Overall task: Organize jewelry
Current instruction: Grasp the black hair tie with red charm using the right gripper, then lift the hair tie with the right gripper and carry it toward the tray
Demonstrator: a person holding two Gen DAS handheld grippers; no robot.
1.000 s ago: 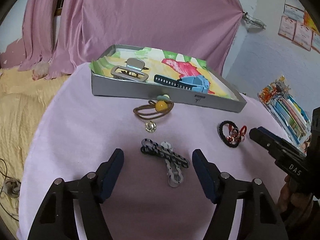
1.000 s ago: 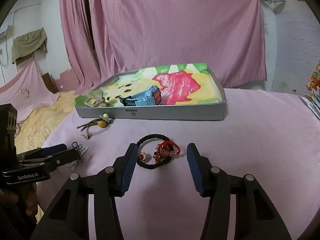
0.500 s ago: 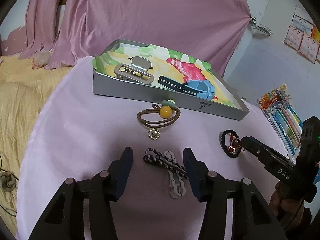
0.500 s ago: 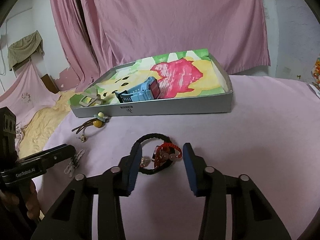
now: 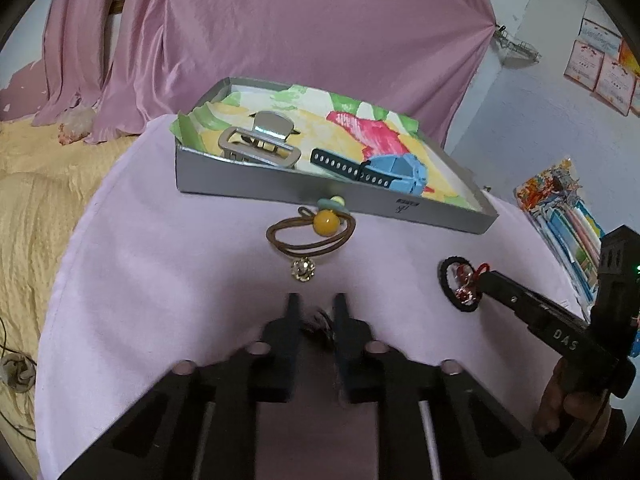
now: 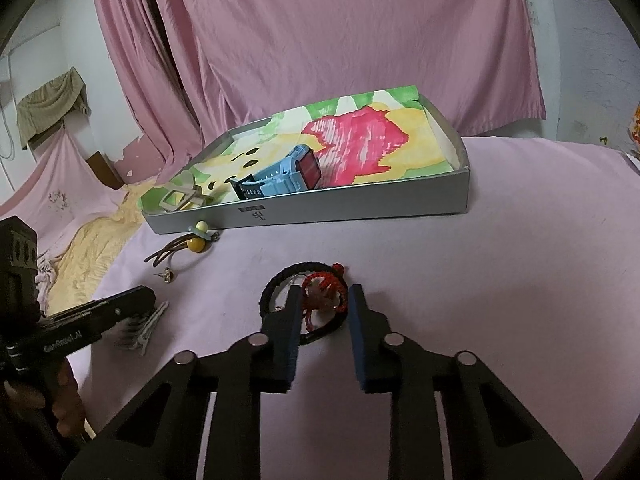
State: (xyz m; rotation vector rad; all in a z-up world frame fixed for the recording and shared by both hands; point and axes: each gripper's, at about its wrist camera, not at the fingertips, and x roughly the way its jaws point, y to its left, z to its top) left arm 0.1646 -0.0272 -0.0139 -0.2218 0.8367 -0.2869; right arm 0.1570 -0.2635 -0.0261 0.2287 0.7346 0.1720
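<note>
Tongs on the left [image 5: 316, 312] pinch the black-and-white beaded bracelets [image 5: 320, 326] on the pink tabletop [image 5: 160, 264], while the half-spread right tongs [image 6: 322, 300] straddle the red knotted cord bracelet [image 6: 324, 292], the grey cardboard tray [image 6: 360, 210] lying straight ahead.

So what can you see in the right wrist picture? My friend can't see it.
The right gripper sits open around a red bracelet lying on a black hair tie on a pink cloth. Behind, a grey tray holds a blue watch.

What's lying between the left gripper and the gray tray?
In the left wrist view, a brown cord hair tie with a yellow bead, and a small crystal charm, lie between left gripper and tray.
</note>
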